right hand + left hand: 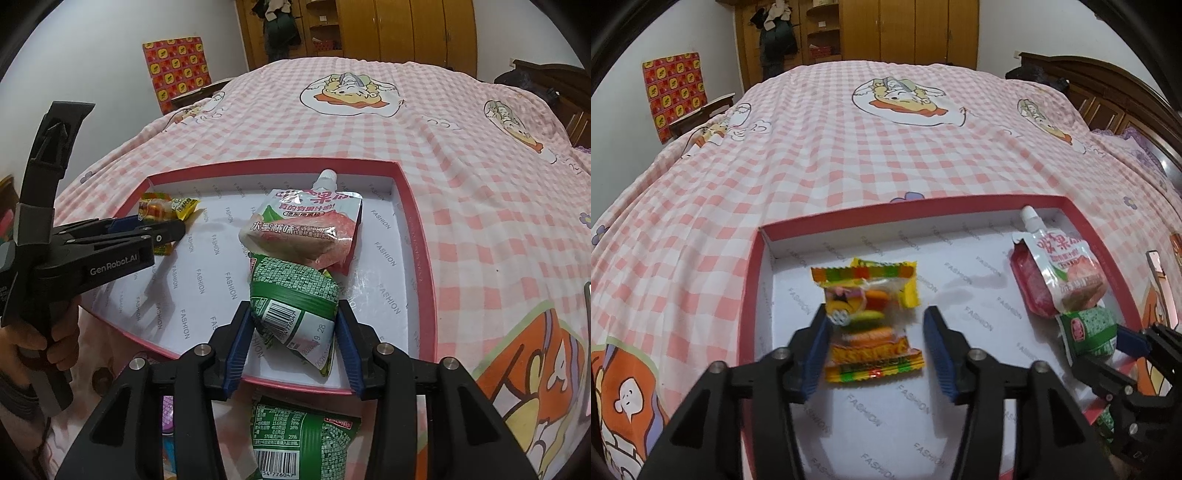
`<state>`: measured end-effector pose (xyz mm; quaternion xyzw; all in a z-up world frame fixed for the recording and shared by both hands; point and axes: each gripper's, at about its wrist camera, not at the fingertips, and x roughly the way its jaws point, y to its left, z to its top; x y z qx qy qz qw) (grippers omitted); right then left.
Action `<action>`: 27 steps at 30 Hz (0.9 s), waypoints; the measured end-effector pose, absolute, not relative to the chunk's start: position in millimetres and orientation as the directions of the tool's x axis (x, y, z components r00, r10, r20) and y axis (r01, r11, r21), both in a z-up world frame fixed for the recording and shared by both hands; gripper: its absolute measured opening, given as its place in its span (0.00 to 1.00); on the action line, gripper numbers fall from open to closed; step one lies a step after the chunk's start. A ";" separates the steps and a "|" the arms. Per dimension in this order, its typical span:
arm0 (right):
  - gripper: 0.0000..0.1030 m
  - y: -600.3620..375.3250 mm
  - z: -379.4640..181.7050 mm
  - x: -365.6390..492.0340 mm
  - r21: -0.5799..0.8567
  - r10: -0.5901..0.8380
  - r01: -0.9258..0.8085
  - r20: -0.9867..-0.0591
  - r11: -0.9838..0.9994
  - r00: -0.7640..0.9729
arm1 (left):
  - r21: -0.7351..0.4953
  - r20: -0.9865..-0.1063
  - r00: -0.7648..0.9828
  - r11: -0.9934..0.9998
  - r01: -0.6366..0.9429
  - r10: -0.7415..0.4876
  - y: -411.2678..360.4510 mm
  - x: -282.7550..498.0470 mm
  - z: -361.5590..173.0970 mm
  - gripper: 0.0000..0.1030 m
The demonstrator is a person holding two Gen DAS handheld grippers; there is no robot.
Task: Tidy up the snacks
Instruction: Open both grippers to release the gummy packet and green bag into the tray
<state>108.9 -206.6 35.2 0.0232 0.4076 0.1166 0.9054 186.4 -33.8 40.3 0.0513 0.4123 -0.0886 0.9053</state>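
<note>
A shallow red-rimmed white box (886, 208) (417, 229) lies on the bed. Inside it at the left rests a yellow and orange candy packet (875, 354) (162, 206), on the box floor between the jaws of my left gripper (877, 314) (147, 229). That gripper is open, its right pad well clear of the packet. At the box's right lies a peach jelly pouch (1067, 266) (306, 221) on a red packet (1030, 280). My right gripper (293, 310) (1130, 339) is shut on a green snack packet (291, 295) (1089, 332) just in front of the pouch.
A second green packet (299, 439) lies outside the box's near rim, under my right gripper. The pink checked bedsheet (886, 147) stretches far beyond the box. A wooden wardrobe (908, 29) stands behind, a headboard (1108, 88) at right. A hand (29, 332) holds the left gripper.
</note>
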 end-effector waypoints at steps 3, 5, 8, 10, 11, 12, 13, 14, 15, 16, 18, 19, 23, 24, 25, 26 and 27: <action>0.46 -206.3 35.2 108.9 0.139 0.233 -0.193 -0.731 0.971 0.642 | 0.016 -0.758 0.641 0.979 0.205 -0.122 -35.1 185.4 40.8 0.59; 0.48 -206.4 36.2 108.4 0.147 0.240 -0.196 -0.726 0.970 0.645 | 0.000 -0.762 0.634 0.979 0.206 -0.134 -34.5 183.9 41.8 0.59; 0.53 -207.6 38.2 106.5 0.164 0.259 -0.204 -0.716 0.965 0.648 | -0.022 -0.765 0.626 0.977 0.211 -0.153 -33.4 178.6 45.9 0.59; 0.54 -209.4 41.1 104.0 0.177 0.270 -0.206 -0.705 0.962 0.655 | -0.031 -0.762 0.627 0.976 0.215 -0.162 -32.6 173.9 50.0 0.59; 0.54 -209.8 42.4 103.4 0.181 0.273 -0.206 -0.701 0.962 0.658 | -0.035 -0.761 0.627 0.976 0.217 -0.166 -32.2 171.0 52.1 0.59; 0.54 -210.5 43.5 102.6 0.184 0.276 -0.207 -0.697 0.961 0.662 | -0.037 -0.762 0.625 0.975 0.219 -0.169 -32.1 168.2 54.1 0.60; 0.54 -211.4 45.5 101.5 0.187 0.279 -0.207 -0.691 0.960 0.667 | -0.038 -0.766 0.620 0.974 0.222 -0.171 -32.0 166.1 55.2 0.61; 0.54 -211.8 46.6 100.8 0.189 0.280 -0.207 -0.688 0.960 0.670 | -0.040 -0.772 0.611 0.973 0.226 -0.174 -32.4 163.4 56.0 0.61; 0.54 -212.1 47.6 100.6 0.191 0.282 -0.209 -0.685 0.959 0.672 | -0.041 -0.775 0.607 0.972 0.232 -0.178 -33.1 161.5 56.4 0.62; 0.54 -212.5 48.6 99.7 0.194 0.286 -0.211 -0.682 0.958 0.673 | -0.039 -0.777 0.604 0.970 0.239 -0.180 -34.3 158.1 57.2 0.62; 0.54 -212.3 51.3 97.3 0.199 0.292 -0.215 -0.677 0.956 0.676 | -0.030 -0.775 0.607 0.969 0.246 -0.178 -35.9 151.6 58.5 0.62; 0.54 -212.4 52.5 95.9 0.199 0.293 -0.216 -0.674 0.956 0.678 | -0.022 -0.770 0.614 0.970 0.243 -0.172 -36.3 147.1 60.0 0.62; 0.54 -212.1 55.8 89.7 0.212 0.306 -0.221 -0.666 0.952 0.680 | -0.037 -0.766 0.617 0.971 0.237 -0.180 -33.7 134.2 63.2 0.62; 0.54 -212.0 55.5 87.5 0.214 0.309 -0.223 -0.666 0.951 0.679 | -0.042 -0.766 0.616 0.970 0.240 -0.186 -33.0 132.3 63.8 0.62; 0.54 -211.2 56.1 84.9 0.214 0.311 -0.226 -0.666 0.950 0.678 | -0.046 -0.764 0.616 0.969 0.241 -0.189 -32.3 129.5 65.1 0.62; 0.54 -210.8 56.6 83.2 0.214 0.313 -0.228 -0.664 0.950 0.679 | -0.047 -0.762 0.619 0.969 0.241 -0.191 -31.3 126.7 66.6 0.62; 0.54 -210.8 57.2 81.5 0.214 0.314 -0.230 -0.662 0.949 0.680 | -0.048 -0.759 0.622 0.970 0.240 -0.192 -30.2 123.7 68.3 0.62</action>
